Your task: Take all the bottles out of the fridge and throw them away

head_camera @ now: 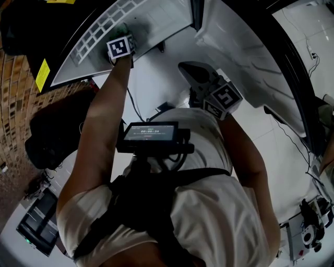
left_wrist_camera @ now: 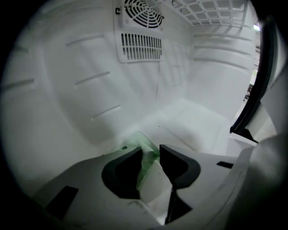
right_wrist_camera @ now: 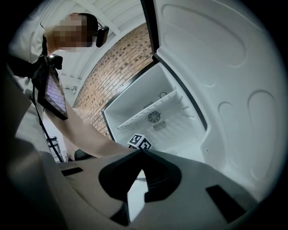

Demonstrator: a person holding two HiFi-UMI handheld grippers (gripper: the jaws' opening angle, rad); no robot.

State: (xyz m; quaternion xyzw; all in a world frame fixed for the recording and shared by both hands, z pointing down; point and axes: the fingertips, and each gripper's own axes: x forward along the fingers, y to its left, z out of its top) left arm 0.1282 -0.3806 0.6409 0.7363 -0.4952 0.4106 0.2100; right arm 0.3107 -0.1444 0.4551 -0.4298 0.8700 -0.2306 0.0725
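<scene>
Green bottle (left_wrist_camera: 145, 146) sits low on the white floor of the fridge (left_wrist_camera: 198, 119). We see it lodged between the tips of the left gripper (left_wrist_camera: 150, 153), whose jaws stand partly apart with the pads pressed against its sides. We hold the right gripper (right_wrist_camera: 141, 152) outside the open fridge, jaws closed tip to tip and empty.

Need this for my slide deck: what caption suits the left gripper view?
Left gripper, jaws on a green bottle, inside the white fridge beneath its fan grille.
</scene>
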